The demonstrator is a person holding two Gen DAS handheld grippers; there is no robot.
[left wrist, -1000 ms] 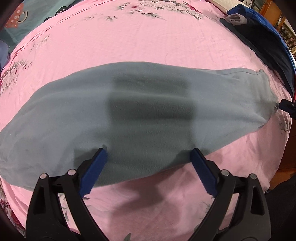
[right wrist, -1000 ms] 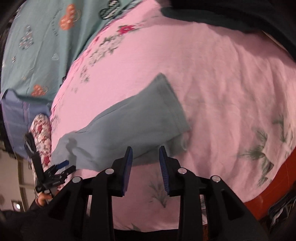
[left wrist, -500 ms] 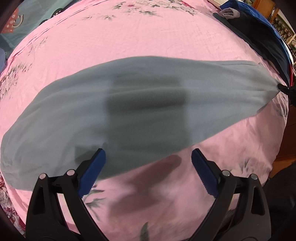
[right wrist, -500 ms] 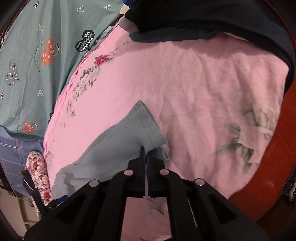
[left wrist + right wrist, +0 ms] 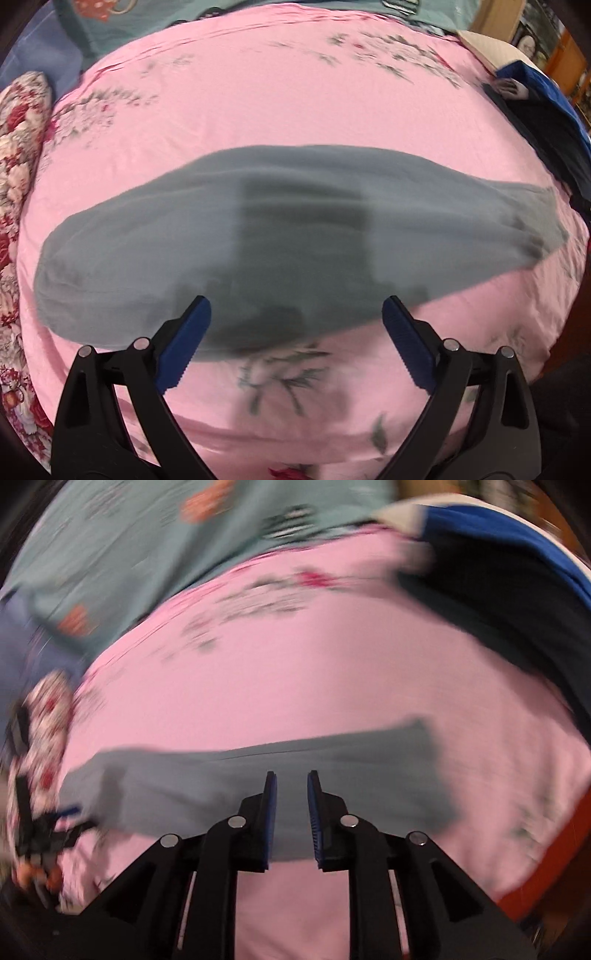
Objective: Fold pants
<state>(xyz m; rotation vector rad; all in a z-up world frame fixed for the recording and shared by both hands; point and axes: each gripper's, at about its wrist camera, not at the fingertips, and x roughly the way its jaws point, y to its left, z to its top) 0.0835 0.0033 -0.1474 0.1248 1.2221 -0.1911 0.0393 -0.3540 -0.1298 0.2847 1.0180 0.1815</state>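
You are working over a pink floral bedsheet [image 5: 295,110] that fills both views, with a teal patterned cloth [image 5: 147,535] at its far edge, a dark blue-trimmed garment [image 5: 498,602] at the right and a red floral pillow [image 5: 18,147] at the left. The grey pants [image 5: 277,240] lie flat across the middle of the sheet as one long strip, apparently doubled leg on leg, one end at the left, the other tapering right.

The fabric looks like a soft fleece: light, limp, with no stiffness of its own, so it will likely sag and drag if you lift it from one point. It should pinch easily and is unlikely to slip. Take it at the corners of one end, both layers together, and carry that end over to the other.

Your left gripper [image 5: 295,325] hovers over the near edge of the pants, fingers spread wide and holding nothing. Your right gripper [image 5: 291,805] hangs over the strip too, its fingers a narrow gap apart, nothing between them.

Both views are blurred; no brand, label or writing can be read.
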